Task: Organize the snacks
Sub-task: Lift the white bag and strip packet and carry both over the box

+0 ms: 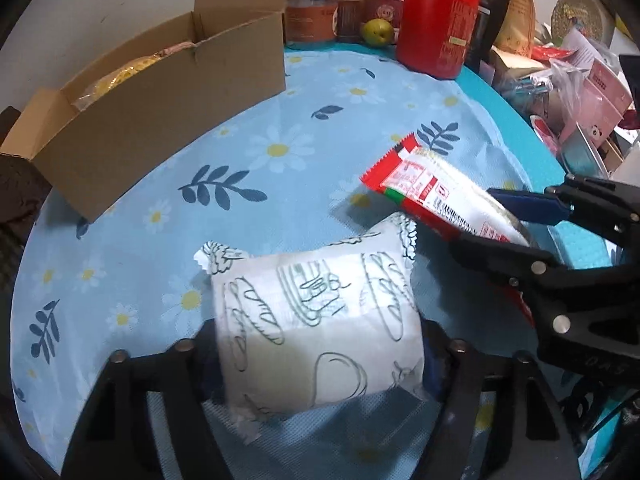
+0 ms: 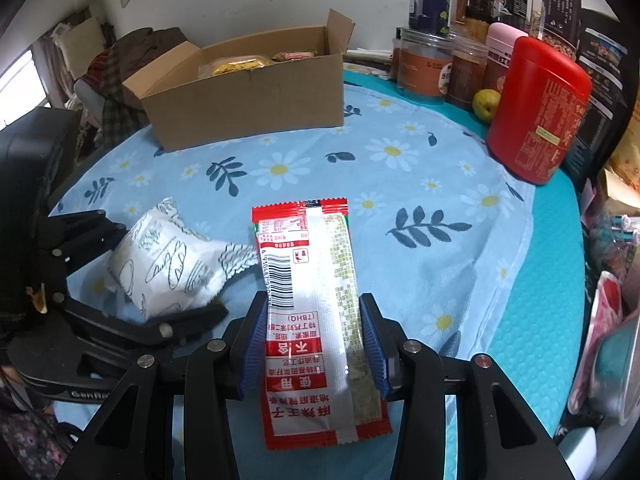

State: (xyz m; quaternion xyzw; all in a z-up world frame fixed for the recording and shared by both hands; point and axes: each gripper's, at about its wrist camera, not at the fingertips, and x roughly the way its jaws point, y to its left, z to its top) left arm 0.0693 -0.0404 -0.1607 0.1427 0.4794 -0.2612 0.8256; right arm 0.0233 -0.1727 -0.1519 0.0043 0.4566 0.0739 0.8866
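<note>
The right gripper (image 2: 314,344) pinches a red snack packet (image 2: 308,300) by its narrow edges; the slick foil could slide out. Just left of it, the left gripper (image 1: 320,356) clamps a puffy white pouch (image 1: 316,320), which may crush. Beyond both, the cardboard box (image 2: 248,96) on the bench is already part filled, so either snack could snag on its raised flaps.

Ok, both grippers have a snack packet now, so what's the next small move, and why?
Probably carry both packets toward the open brown cardboard box at the table's far side. The left gripper is shut on the white packet with line drawings, the right gripper on the red-edged clear snack packet, and both are off the blue daisy tablecloth. The box already holds snacks.
</note>
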